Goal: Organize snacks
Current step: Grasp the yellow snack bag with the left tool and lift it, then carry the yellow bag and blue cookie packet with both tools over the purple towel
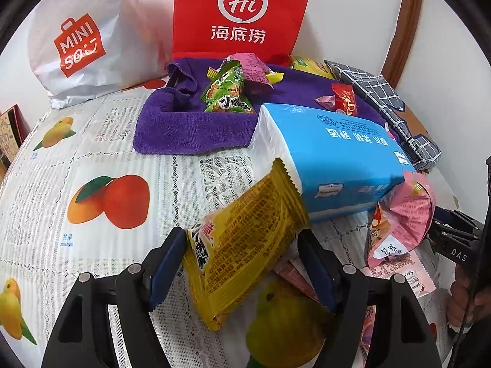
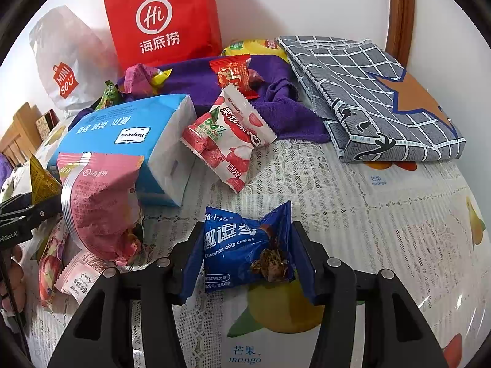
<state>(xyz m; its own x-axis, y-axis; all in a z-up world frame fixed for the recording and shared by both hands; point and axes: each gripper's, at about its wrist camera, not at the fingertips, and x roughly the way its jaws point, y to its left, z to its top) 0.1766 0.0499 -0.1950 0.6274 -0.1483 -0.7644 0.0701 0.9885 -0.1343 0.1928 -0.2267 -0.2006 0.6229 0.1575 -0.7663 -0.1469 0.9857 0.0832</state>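
Note:
A yellow snack packet (image 1: 242,251) stands tilted between the blue pads of my left gripper (image 1: 242,253), its top corner leaning on a blue tissue pack (image 1: 331,153). Both pads touch its sides. In the right wrist view a blue chocolate chip cookie packet (image 2: 245,245) sits between the pads of my right gripper (image 2: 248,234), pinched from both sides low over the table. A pink packet (image 2: 101,202) leans on the tissue pack (image 2: 122,132). A lychee sweet packet (image 2: 230,135) lies behind the cookie packet.
A purple towel (image 1: 190,128) carries a green snack (image 1: 228,92) and a red packet (image 2: 234,73). Behind it stand a red paper bag (image 1: 242,12) and a white shopping bag (image 1: 83,40). A folded grey checked cloth (image 2: 383,98) lies at right on the fruit-print tablecloth (image 1: 92,184).

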